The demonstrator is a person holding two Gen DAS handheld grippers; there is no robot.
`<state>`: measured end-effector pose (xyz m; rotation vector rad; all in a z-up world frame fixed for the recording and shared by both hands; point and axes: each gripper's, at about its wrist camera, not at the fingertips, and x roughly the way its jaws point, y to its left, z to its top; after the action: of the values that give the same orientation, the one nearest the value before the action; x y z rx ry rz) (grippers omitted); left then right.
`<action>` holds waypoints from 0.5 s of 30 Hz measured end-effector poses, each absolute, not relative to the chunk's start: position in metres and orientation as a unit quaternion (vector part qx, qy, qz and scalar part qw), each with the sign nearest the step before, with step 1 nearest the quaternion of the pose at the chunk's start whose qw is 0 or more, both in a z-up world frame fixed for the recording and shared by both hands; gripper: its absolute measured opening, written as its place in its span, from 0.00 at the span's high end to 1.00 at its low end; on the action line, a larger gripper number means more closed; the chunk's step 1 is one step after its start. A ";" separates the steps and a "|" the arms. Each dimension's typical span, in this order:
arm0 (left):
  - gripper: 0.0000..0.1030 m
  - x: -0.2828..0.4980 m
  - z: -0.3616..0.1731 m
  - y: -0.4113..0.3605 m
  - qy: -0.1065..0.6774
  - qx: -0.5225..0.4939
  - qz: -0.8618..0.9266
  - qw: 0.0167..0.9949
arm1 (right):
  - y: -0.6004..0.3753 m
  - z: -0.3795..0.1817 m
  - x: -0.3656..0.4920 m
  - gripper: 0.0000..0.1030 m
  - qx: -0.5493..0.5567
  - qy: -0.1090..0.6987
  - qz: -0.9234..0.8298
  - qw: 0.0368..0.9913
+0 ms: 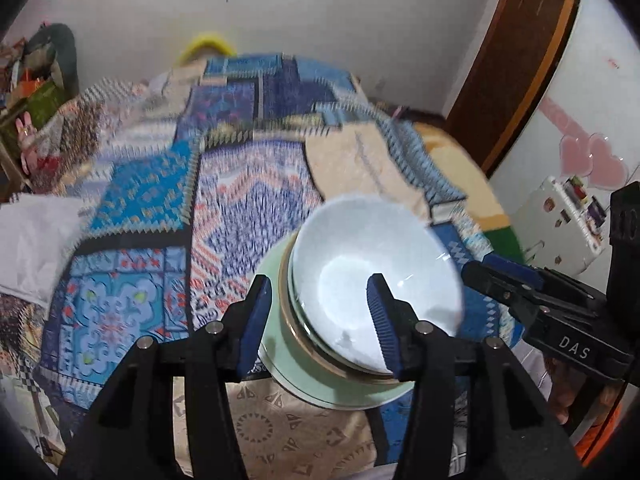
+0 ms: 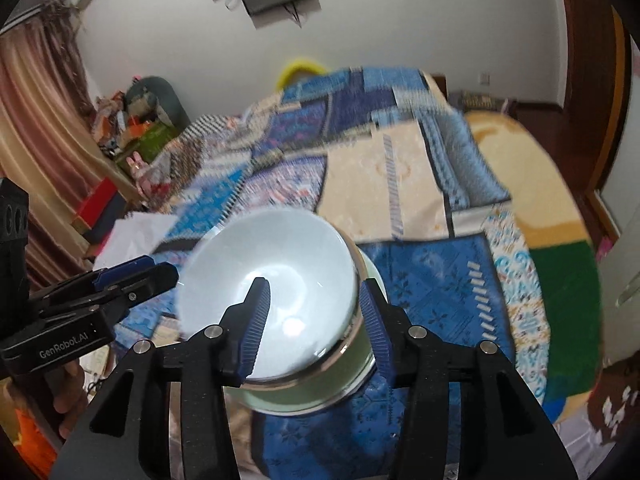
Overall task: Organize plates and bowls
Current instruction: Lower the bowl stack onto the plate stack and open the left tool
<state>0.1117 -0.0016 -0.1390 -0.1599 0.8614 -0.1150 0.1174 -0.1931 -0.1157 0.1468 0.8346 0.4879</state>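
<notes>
A white bowl [image 1: 372, 264] sits on top of a stack of nested bowls and a pale green plate [image 1: 320, 380] on the patterned bed cover. My left gripper [image 1: 320, 312] is open, its fingers straddling the stack's left rim. My right gripper [image 2: 316, 316] is open, its fingers straddling the right rim of the white bowl [image 2: 264, 280] and the green plate [image 2: 296, 400]. Each gripper shows in the other's view: the right one at the right [image 1: 516, 284], the left one at the left [image 2: 132, 280].
A blue patterned quilt [image 1: 160, 200] covers the bed. A white cloth [image 1: 32, 240] lies at its left edge. Cluttered boxes and bags [image 2: 136, 140] stand at the far left by a curtain. A brown door frame [image 1: 520, 60] is at the right.
</notes>
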 end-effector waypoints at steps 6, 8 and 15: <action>0.44 0.069 -0.078 -0.003 0.330 -0.070 -0.052 0.940 | -0.195 -0.065 0.085 0.54 0.065 0.326 0.251 0.909; 0.40 0.055 -0.060 -0.004 0.301 -0.068 -0.051 0.950 | -0.197 -0.047 0.073 0.52 0.062 0.295 0.256 0.918; 0.35 0.013 -0.015 -0.003 0.226 -0.066 -0.047 0.971 | -0.200 -0.010 0.040 0.44 0.050 0.225 0.271 0.935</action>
<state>0.0128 -0.0029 -0.0155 -0.1329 0.4564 -0.0950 0.0395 -0.2002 -0.0097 0.1015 0.4593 0.5542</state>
